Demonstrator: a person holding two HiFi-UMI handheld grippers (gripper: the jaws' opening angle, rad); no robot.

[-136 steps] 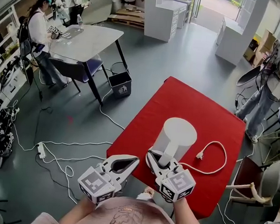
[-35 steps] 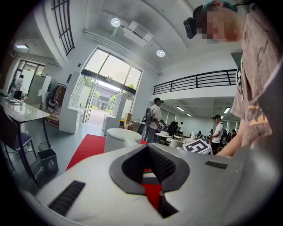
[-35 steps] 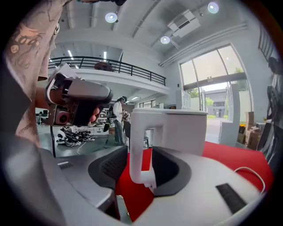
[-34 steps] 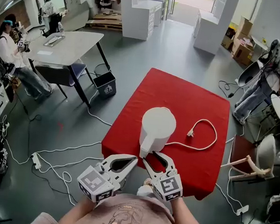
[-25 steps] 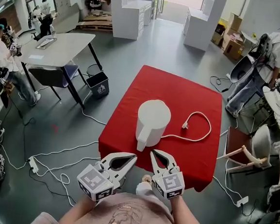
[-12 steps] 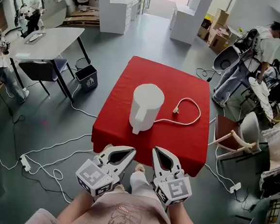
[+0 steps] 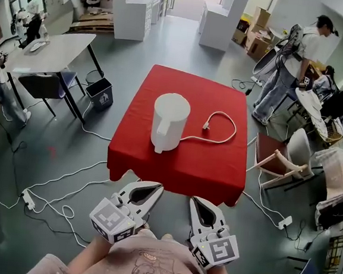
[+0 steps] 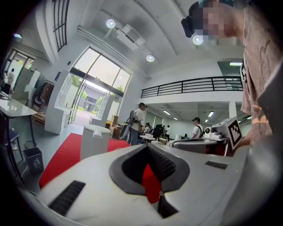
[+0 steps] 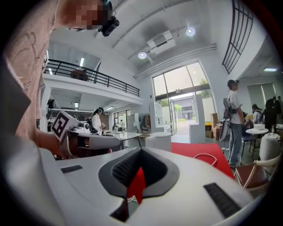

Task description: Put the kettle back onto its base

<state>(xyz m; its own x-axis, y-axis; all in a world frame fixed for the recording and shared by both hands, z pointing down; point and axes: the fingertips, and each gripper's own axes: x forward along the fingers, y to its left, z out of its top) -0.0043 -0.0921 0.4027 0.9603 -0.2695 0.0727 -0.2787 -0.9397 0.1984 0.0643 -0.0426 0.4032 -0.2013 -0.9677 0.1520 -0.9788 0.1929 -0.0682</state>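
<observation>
Head view: both claws have pulled back since 1 second ago. The left gripper [image 7: 157, 187] and right gripper [image 7: 195, 200] now sit side by side near the person's belly, pointing roughly level at the red table [image 7: 205, 166], both pinched closed on nothing. Farther out, the kettle [image 7: 170, 121] stands upright mid-table, well apart from them, with its cord [image 7: 219, 131] trailing off. I'd guess it's already on its base, so basically done.

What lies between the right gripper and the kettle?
In the head view, only bare red tablecloth and a strip of grey floor separate the right gripper from the kettle.
</observation>
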